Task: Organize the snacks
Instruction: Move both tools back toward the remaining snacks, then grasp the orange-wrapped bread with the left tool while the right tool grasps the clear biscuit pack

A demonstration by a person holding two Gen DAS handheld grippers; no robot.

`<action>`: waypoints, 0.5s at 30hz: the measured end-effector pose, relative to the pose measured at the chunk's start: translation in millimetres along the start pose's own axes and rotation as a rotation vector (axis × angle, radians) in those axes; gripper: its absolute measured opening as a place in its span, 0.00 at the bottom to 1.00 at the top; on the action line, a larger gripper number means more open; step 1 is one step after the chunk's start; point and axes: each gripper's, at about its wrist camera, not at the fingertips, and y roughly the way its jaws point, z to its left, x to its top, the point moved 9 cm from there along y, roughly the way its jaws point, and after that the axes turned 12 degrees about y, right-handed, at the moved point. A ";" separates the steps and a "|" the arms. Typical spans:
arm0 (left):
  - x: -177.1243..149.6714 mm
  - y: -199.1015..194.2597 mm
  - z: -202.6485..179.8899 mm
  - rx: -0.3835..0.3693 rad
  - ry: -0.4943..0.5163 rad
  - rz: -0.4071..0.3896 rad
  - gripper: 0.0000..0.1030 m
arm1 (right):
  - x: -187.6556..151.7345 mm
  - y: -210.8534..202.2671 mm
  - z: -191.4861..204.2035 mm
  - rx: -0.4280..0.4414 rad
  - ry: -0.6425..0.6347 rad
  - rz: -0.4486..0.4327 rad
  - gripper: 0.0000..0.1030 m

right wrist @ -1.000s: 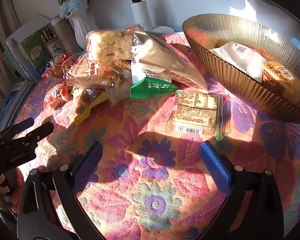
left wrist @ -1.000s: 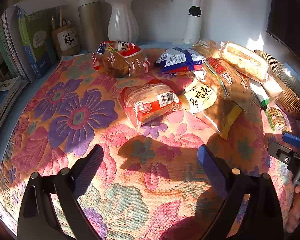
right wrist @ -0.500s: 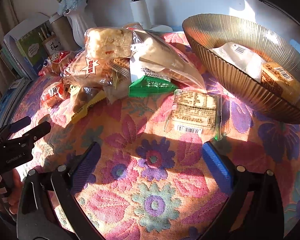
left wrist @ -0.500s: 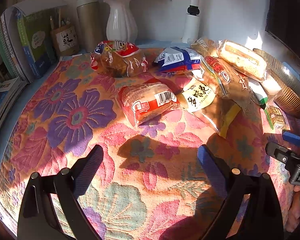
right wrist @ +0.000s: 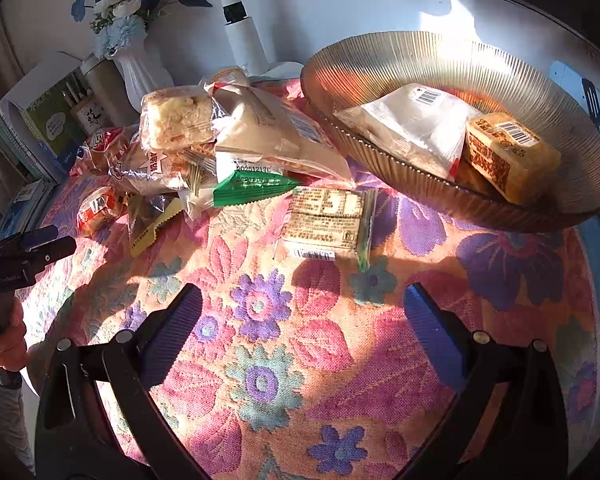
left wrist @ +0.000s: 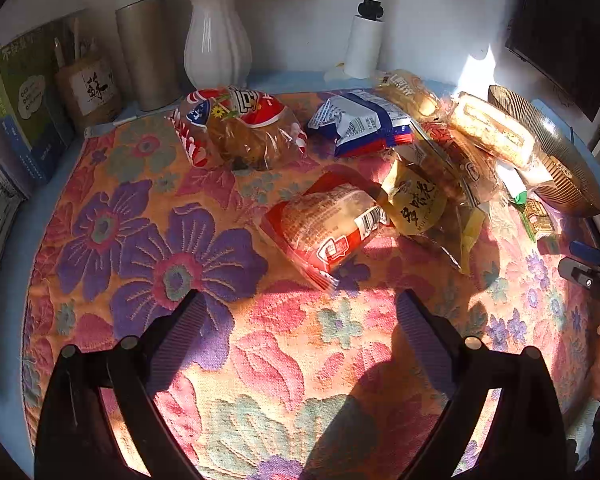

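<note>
My left gripper (left wrist: 300, 312) hangs over the flowered cloth (left wrist: 148, 240) with its two fingers wide apart and nothing between them. Just ahead of it lies a bread in a red wrapper (left wrist: 328, 228). Beside this one, to the right, is a yellow pack (left wrist: 420, 204), and behind it a blue pack (left wrist: 360, 124). Further left at the back is a bun in a red and clear bag (left wrist: 236, 128). Behind the cloth stand a white vase (left wrist: 216, 44) and a tin (left wrist: 148, 68), with books (left wrist: 16, 100) at the far left.

My right gripper (right wrist: 302, 308) is also spread open and holds nothing. Right before it on the cloth lies a flat cracker pack (right wrist: 324, 224). Behind that is a heap of snacks: a green-edged pack (right wrist: 252, 188), a long bread bag (right wrist: 276, 136) and a square cake (right wrist: 176, 122) on top. The ribbed bowl (right wrist: 440, 52) stands at the right of the heap, just beside it. Inside the bowl there are a white pack (right wrist: 412, 128) and a brown block (right wrist: 508, 156), touching one another.

In each view I see the other gripper at the edge, well apart from the snacks.
</note>
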 end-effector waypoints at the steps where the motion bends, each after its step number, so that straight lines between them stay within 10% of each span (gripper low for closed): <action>1: 6.0 4.6 2.3 0.013 0.045 0.009 0.92 | 3.6 -0.5 -5.7 -0.008 0.022 -0.006 0.97; 15: 57.1 49.5 -27.9 -0.120 0.187 0.004 0.76 | 32.1 35.9 -15.9 -0.108 0.123 0.033 0.97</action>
